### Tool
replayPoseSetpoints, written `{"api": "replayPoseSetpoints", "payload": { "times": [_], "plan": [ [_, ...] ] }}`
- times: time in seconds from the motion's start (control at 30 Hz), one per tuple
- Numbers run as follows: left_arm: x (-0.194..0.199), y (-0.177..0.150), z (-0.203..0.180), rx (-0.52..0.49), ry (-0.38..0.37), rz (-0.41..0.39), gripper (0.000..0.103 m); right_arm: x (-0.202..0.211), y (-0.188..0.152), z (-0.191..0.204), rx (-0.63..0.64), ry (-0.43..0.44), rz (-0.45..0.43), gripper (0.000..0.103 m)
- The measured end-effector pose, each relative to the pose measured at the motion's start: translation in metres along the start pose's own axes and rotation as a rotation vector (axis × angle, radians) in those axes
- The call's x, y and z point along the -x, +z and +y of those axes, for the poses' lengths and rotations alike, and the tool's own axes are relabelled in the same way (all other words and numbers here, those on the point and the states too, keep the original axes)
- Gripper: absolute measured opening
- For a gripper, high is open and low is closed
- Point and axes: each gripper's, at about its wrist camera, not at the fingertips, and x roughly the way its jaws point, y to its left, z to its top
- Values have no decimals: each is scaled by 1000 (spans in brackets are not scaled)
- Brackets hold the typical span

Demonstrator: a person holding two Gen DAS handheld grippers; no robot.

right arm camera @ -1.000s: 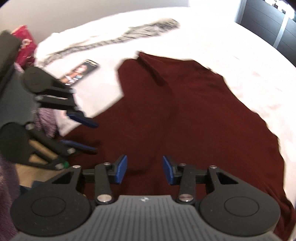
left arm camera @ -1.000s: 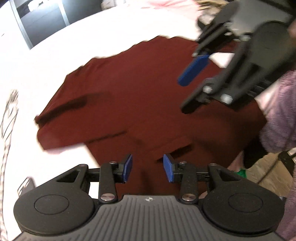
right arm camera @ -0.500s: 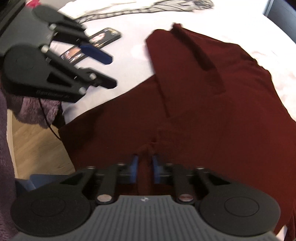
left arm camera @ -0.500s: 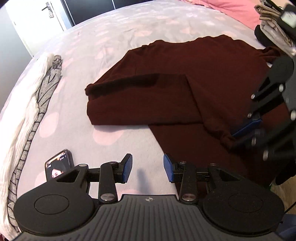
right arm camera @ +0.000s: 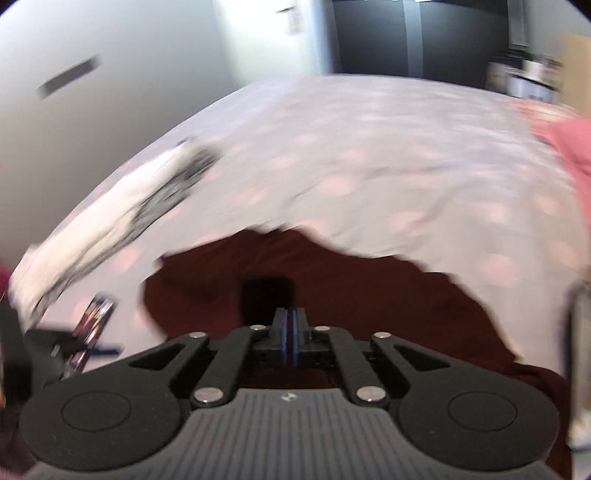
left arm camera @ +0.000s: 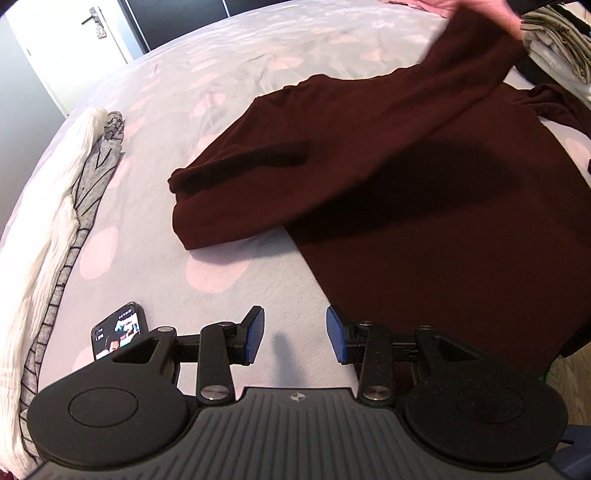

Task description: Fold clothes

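Observation:
A dark maroon sweater [left arm camera: 424, 206] lies spread on the bed, its left sleeve folded across the body. The other sleeve [left arm camera: 472, 62] is lifted off the bed and stretched up toward the far right. My right gripper [right arm camera: 291, 332] is shut, with a sliver of maroon fabric pinched between its blue pads; the sweater [right arm camera: 369, 295] hangs below it in a blurred view. Over bare sheet just left of the sweater's hem, my left gripper [left arm camera: 295, 338] is open with nothing between its fingers.
A phone [left arm camera: 118, 330] lies on the dotted grey sheet [left arm camera: 221, 92] by my left gripper. A white and grey striped garment [left arm camera: 62, 229] runs along the bed's left edge. Folded clothes [left arm camera: 554, 33] are stacked at the far right. Wooden floor [left arm camera: 569, 365] shows at the bed's near right edge.
The right gripper closed on the sleeve cuff near the hem, then rose and swung away toward the far right, pulling the sleeve up. The left gripper shifted left off the sweater.

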Motion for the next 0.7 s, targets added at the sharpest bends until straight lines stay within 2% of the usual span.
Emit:
{"api": "replayPoseSetpoints", "payload": {
  "times": [0.07, 0.17, 0.47, 0.53, 0.7],
  "plan": [
    [-1, 0, 1, 6, 2, 7, 35, 7, -2, -18, -54, -52, -2, 4],
    [-4, 1, 1, 11, 4, 15, 35, 5, -11, -35, -70, -109, 36, 3],
    [-6, 10, 1, 26, -7, 13, 35, -46, -53, -39, -18, -32, 149, 17],
    [-6, 13, 2, 41, -13, 9, 35, -61, -49, -41, -35, -19, 141, 36],
    [-10, 19, 4, 56, -3, 1, 35, -105, -37, -46, -70, -17, 130, 36]
  ]
}}
